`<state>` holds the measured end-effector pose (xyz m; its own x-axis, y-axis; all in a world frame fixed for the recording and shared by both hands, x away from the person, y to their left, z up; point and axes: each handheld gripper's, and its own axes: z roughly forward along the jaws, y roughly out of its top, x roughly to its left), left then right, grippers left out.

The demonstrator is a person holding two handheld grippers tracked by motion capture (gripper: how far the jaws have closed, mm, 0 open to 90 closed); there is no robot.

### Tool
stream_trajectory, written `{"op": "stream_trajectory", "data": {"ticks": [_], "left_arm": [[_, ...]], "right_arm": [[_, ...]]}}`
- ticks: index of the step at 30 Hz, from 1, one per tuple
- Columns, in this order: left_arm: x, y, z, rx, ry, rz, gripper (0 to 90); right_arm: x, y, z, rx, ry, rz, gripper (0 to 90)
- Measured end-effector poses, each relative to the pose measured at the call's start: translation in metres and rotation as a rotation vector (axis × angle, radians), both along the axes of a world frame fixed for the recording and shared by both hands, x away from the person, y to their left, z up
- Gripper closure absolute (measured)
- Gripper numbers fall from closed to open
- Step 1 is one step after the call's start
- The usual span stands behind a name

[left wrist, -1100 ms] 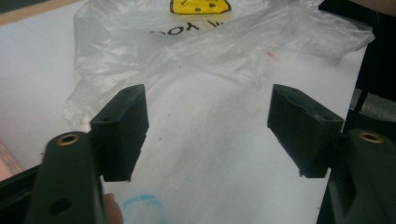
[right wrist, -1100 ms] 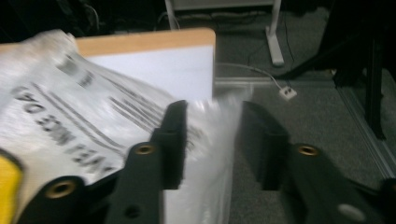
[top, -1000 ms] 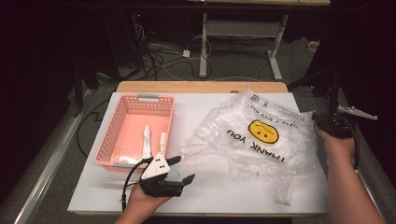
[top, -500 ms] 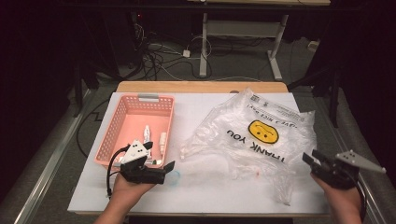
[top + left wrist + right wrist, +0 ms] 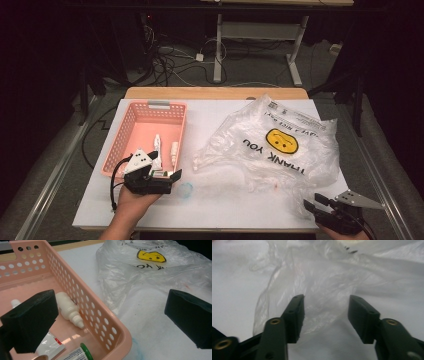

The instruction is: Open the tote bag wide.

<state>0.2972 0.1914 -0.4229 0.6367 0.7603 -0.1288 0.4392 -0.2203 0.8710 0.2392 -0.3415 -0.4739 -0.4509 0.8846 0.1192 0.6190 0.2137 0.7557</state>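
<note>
A pink perforated basket (image 5: 125,135) stands at the table's left and holds a small white bottle (image 5: 68,310), a sachet (image 5: 51,346) and a green-capped tube (image 5: 80,352). My left gripper (image 5: 169,179) hovers at the basket's near right corner. Its jaws have just been opening and stand wide apart with nothing between them, one over the basket, one over the table (image 5: 110,322). A crumpled clear plastic bag (image 5: 280,145) with a yellow smiley face lies to the right. My right gripper (image 5: 312,205) sits at the bag's near corner, open, with a loose fold of bag (image 5: 319,302) between and ahead of its jaws (image 5: 325,317).
The white table top (image 5: 210,120) ends close behind both hands. A faint blue smudge (image 5: 186,189) marks it just right of the left gripper. Beyond the far edge are desk legs (image 5: 218,50) and floor cables (image 5: 165,55).
My right hand came from the table's right edge down to the near right corner by the bag. My left gripper shifted left toward the basket and its jaws opened wide.
</note>
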Motion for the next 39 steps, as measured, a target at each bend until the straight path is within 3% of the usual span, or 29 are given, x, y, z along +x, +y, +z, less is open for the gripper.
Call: {"op": "stream_trajectory", "data": {"ticks": [4,7,21,30,35,39], "left_arm": [[0.002,0.002,-0.001,0.003,0.005,0.002,0.0],[0.003,0.002,-0.002,0.007,0.009,0.001,0.0],[0.005,0.002,-0.002,0.021,0.015,0.001,0.0],[0.002,-0.001,0.0,0.031,-0.025,-0.018,0.0],[0.001,-0.001,0.0,0.022,-0.017,-0.026,0.0],[0.002,0.001,0.0,0.02,0.007,-0.032,0.0]], "right_arm": [[0.001,0.007,-0.003,-0.049,0.02,0.036,81.3],[0.002,0.014,-0.002,-0.054,0.024,0.072,90.0],[0.002,0.071,-0.001,-0.079,-0.006,0.24,90.0],[0.007,0.114,0.001,-0.053,-0.024,0.327,90.0],[0.005,0.11,0.004,-0.055,-0.044,0.312,90.0],[0.0,0.09,0.008,-0.023,-0.057,0.288,79.2]]}}
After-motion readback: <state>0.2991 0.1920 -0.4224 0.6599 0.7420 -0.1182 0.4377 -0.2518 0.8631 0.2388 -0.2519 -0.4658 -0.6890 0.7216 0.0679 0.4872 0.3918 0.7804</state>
